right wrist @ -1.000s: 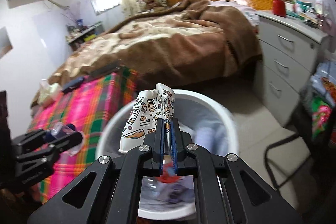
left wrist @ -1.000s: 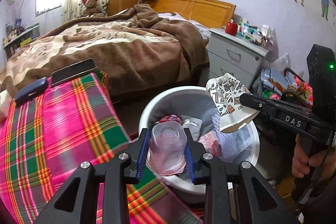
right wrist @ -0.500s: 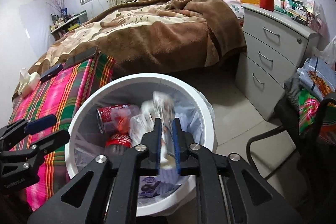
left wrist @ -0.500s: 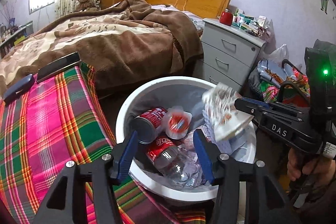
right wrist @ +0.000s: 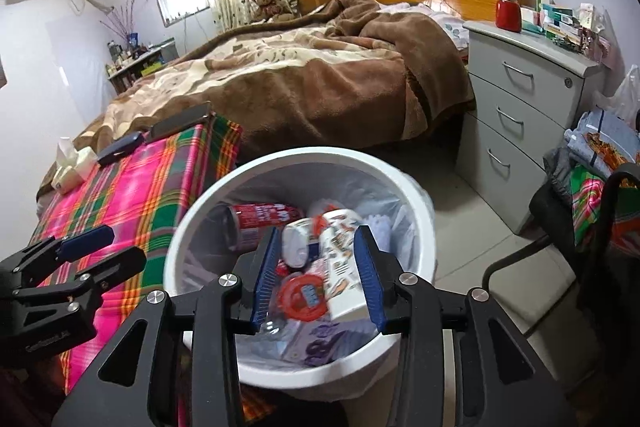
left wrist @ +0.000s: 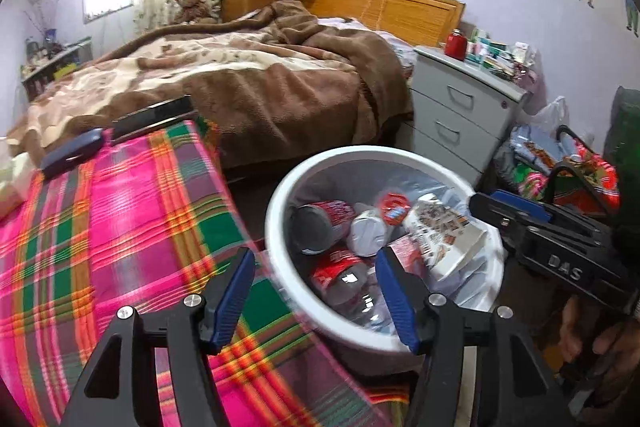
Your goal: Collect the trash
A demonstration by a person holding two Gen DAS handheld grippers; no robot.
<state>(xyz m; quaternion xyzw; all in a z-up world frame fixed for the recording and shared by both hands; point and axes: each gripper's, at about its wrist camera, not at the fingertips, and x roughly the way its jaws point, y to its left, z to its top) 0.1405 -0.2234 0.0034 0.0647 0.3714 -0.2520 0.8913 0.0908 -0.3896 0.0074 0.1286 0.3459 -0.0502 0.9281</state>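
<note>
Left hand-held gripper (left wrist: pixel 316 291) wide, empty, tilted down at bin (left wrist: pixel 280 247) rim; right hand-held gripper (right wrist: pixel 318 275) wide over bin, patterned cup (right wrist: pixel 340 267) at 12 o'clock.

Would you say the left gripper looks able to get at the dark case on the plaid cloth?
Probably yes: the left gripper is open and empty, and nothing lies between it and the case.

Near rim of the white trash bin (right wrist: pixel 304 375) hidden behind the right gripper (right wrist: pixel 318 275), patterned paper cup (right wrist: pixel 344 275) smeared by blur, bottom of the bin (left wrist: pixel 360 339) covered by the left gripper (left wrist: pixel 316 291), small things on the grey drawer unit (left wrist: pixel 460 107) too tiny to be told apart.
</note>
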